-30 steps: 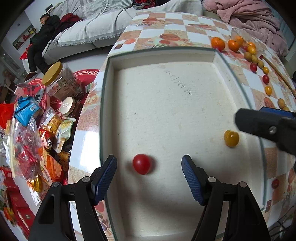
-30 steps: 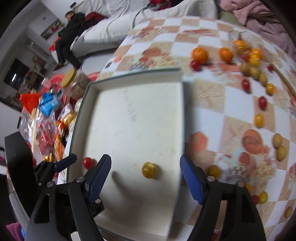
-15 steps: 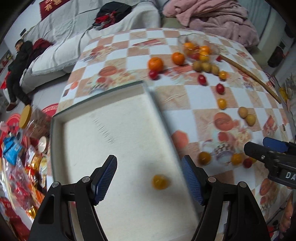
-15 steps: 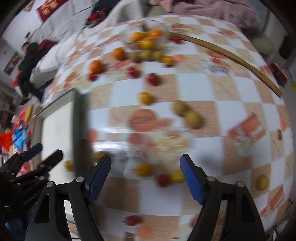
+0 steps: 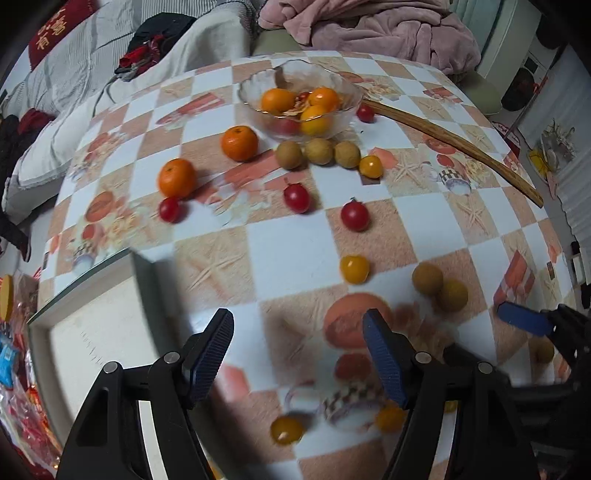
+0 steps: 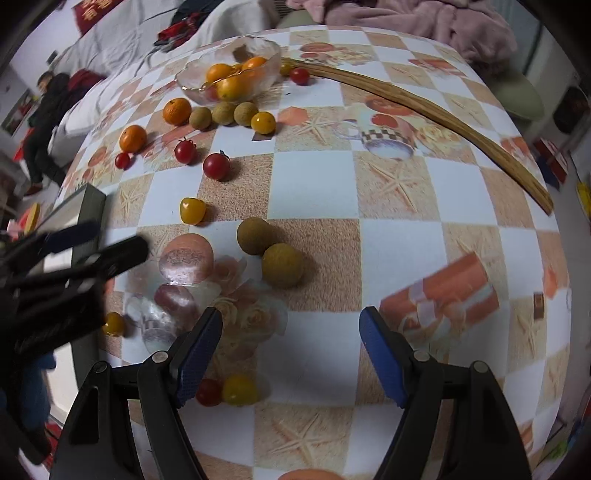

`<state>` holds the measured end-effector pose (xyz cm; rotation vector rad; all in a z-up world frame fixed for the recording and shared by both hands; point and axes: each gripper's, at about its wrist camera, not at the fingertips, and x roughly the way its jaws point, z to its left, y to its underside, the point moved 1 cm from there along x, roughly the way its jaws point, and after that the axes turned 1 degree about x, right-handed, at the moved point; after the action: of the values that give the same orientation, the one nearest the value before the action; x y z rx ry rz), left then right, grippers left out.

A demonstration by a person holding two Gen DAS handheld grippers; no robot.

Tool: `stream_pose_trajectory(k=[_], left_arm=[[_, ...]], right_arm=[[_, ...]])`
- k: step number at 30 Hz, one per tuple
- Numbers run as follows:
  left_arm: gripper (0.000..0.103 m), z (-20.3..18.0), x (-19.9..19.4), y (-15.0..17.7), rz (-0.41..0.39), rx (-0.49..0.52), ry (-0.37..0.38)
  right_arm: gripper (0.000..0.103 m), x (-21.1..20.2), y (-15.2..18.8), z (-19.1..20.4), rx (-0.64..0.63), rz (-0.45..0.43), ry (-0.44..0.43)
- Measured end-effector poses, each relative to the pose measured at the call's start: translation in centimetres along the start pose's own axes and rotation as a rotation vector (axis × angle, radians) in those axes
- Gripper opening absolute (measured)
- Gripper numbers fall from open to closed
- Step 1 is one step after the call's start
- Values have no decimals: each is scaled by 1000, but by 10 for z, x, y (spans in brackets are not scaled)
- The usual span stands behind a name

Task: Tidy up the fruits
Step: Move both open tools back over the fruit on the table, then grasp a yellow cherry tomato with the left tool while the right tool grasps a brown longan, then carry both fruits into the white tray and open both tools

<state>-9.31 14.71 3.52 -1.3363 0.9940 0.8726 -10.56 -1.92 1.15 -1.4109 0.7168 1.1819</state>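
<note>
Loose fruits lie scattered on the checkered tablecloth: oranges (image 5: 177, 178), red cherry tomatoes (image 5: 354, 216), yellow tomatoes (image 5: 354, 269) and brown longans (image 6: 282, 265). A glass bowl (image 5: 258, 83) at the back holds several oranges. The white tray (image 5: 96, 347) sits at the left. My left gripper (image 5: 297, 354) is open and empty above the cloth just right of the tray. My right gripper (image 6: 290, 350) is open and empty, just in front of two longans (image 6: 255, 235). A red tomato (image 6: 209, 392) and a yellow tomato (image 6: 239, 390) lie by its left finger.
A long curved wooden stick (image 6: 424, 105) lies across the back right of the table. A sofa with blankets (image 5: 369, 22) stands behind. Snack packets (image 5: 11, 369) lie on the floor to the left. The table edge curves round on the right.
Both grippers have swung right, away from the tray and over the loose fruits. The tray, central in both views a second ago, now sits at the left edge.
</note>
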Motion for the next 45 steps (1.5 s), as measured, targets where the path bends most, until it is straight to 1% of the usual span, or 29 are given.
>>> stream_pose_trajectory(k=[4,6,8,11,14,16,17,18,19,21,22,24,25,27,30,35,40,45], left_arm=[[73,-9,18,-14,7,-10,13],[73,-11,25,-18,13,-18,11],[73,-13,32,-21,21,-24,12],[73,-17,38,-23,29,-17,4],[73,-20,43,-23,37,-10,-13],[73,-22,43,-23,31,-11,-19],[73,-22,43,-23,30,-12,-19],[70,-22,43,-24,29,-14,-17],[66,-22,42,-24,25,-14,-16],[50,-23,41,-25,19,-11,-14],[45,-25,40,-26,17,-9,-10],[26,-28,39,-26,12,2,12],[22,-30,38,-25,11,7,28],[22,-31,36,-24,11,8,28],[22,-25,32,-20,17,-34,55],[22,-10,17,-8,13,-72,58],[22,5,0,5,-3,-108,54],[22,22,-16,17,-19,-143,42]], right_arm=[[79,7,-5,-2,-41,-5,-22],[75,11,-7,-2,-59,-5,-30],[72,15,-9,-2,-76,-1,-35],[72,17,-12,0,-105,-13,-32],[68,18,-16,2,-126,-24,-28],[61,19,-18,4,-139,-29,-24],[55,19,-19,4,-146,-31,-19],[48,19,-19,5,-153,-33,-15],[43,20,-20,6,-158,-34,-12],[28,19,-21,5,-156,-35,-14],[27,19,-22,3,-149,-33,-18],[27,18,-21,-3,-117,-24,-44],[27,17,-21,-5,-101,-19,-56],[27,14,-21,-10,-69,-14,-77],[27,9,-19,-16,-35,-8,-98],[27,3,-16,-21,-1,4,-108],[27,-4,-14,-15,2,7,-115],[27,-9,-13,3,-27,6,-121]])
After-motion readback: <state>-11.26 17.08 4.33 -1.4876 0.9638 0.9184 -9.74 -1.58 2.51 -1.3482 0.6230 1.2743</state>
